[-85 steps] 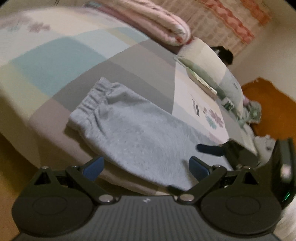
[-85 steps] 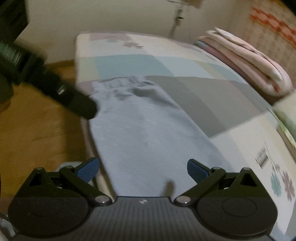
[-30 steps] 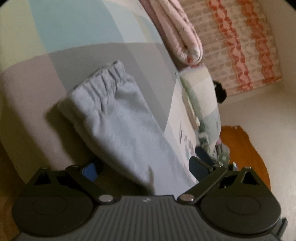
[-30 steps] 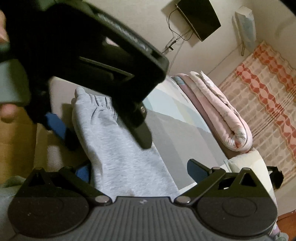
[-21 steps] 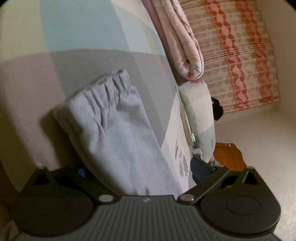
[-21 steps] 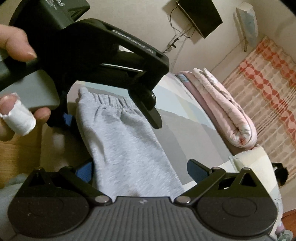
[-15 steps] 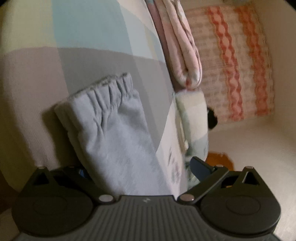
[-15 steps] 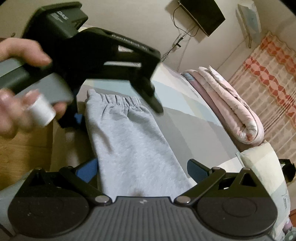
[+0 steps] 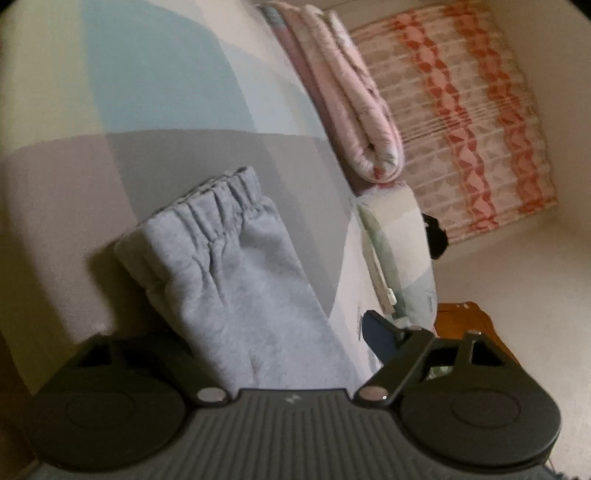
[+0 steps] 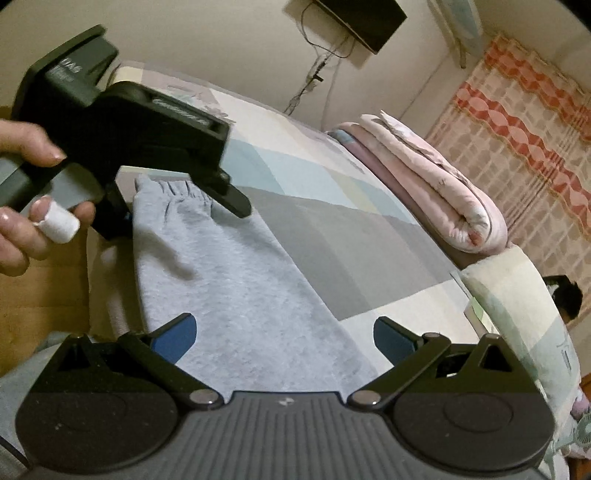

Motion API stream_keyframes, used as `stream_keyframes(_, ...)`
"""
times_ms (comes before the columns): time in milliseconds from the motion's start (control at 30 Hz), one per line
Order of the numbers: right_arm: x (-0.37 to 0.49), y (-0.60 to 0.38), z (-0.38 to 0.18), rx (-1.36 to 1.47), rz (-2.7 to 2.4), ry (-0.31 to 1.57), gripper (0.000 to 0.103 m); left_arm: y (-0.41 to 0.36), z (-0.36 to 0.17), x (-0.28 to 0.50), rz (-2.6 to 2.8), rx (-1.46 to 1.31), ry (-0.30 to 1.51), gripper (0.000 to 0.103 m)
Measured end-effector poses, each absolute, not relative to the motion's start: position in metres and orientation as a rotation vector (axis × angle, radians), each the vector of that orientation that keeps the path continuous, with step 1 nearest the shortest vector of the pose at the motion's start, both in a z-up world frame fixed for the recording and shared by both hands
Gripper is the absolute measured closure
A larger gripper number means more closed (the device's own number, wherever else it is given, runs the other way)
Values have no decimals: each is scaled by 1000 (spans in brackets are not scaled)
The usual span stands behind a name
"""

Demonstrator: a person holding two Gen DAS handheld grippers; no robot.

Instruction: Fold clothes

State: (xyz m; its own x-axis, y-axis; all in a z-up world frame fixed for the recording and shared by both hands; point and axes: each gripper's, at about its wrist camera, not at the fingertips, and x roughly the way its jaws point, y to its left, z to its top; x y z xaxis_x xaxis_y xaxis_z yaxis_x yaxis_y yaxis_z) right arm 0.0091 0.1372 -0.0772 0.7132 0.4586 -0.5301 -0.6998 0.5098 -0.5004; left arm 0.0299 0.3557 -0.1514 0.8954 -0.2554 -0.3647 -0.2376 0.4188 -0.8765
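Grey sweatpants (image 9: 236,288) lie along the near edge of the patchwork bed (image 9: 155,92), elastic waistband (image 9: 218,195) at the far end. My left gripper (image 9: 273,332) straddles the cloth and its jaws are closing. Its right pad (image 9: 376,332) stands clear of the fabric; the left finger is hidden under the cloth at the bed's edge. In the right wrist view a hand with a bandaged finger holds the left gripper (image 10: 183,218) at the waistband (image 10: 173,192). My right gripper (image 10: 282,338) is open above the sweatpants (image 10: 240,288), further down the leg, gripping nothing.
A folded pink quilt (image 10: 436,177) and a pillow (image 10: 517,306) lie at the bed's far side. A patterned curtain (image 9: 472,122) hangs behind. Wooden floor (image 10: 40,288) borders the bed's near edge. A dark screen (image 10: 354,14) is mounted on the wall.
The left gripper's right finger has come inward, narrowing the jaws over the sweatpants. The right gripper has drawn back, so the left gripper now sits higher and further left in its view.
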Motion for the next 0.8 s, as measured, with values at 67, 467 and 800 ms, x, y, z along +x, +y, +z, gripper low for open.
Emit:
stream_keyframes(67,11,133,-76,-749,711,354,0,354,-147,29,-26,-1159,473,29)
stream_keyframes(467,23,111,-74,-693,676,382,0,363,-164,46,39,-1178,490,82)
stream_keyframes(800,49,79,-76,-500,656,552,0,354,-161,51,111,-1045,543,94)
